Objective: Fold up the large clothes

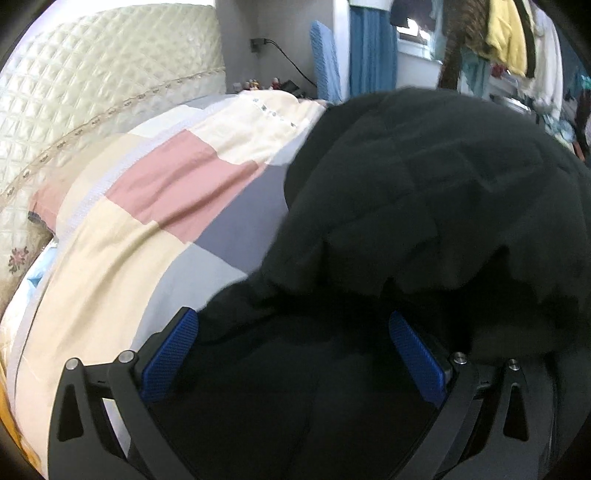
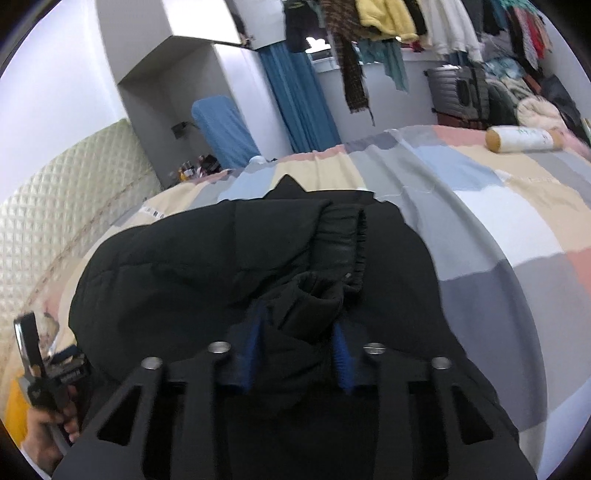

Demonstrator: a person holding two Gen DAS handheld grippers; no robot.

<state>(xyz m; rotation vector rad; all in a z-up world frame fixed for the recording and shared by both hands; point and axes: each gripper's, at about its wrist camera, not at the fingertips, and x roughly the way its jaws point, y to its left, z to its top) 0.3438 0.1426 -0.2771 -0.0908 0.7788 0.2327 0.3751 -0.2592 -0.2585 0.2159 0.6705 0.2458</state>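
Observation:
A large black padded jacket (image 1: pixel 424 206) lies bunched on the patchwork bed cover (image 1: pixel 147 206). My left gripper (image 1: pixel 295 354) is open, its blue pads (image 1: pixel 173 358) spread wide, with black jacket fabric lying between and under them. In the right wrist view the jacket (image 2: pixel 207 266) lies folded over itself, a ribbed cuff (image 2: pixel 343 243) on top. My right gripper (image 2: pixel 299 354) is shut on a thick fold of the jacket, its blue pads (image 2: pixel 341 354) pressing the fabric from both sides.
A quilted cream headboard (image 1: pixel 92 74) stands to the left of the bed (image 2: pixel 498 206). A cylindrical bolster (image 2: pixel 521 138) lies at the far right of the bed. Clothes (image 2: pixel 388 18) hang above. The left gripper's handle and hand (image 2: pixel 44 384) show at lower left.

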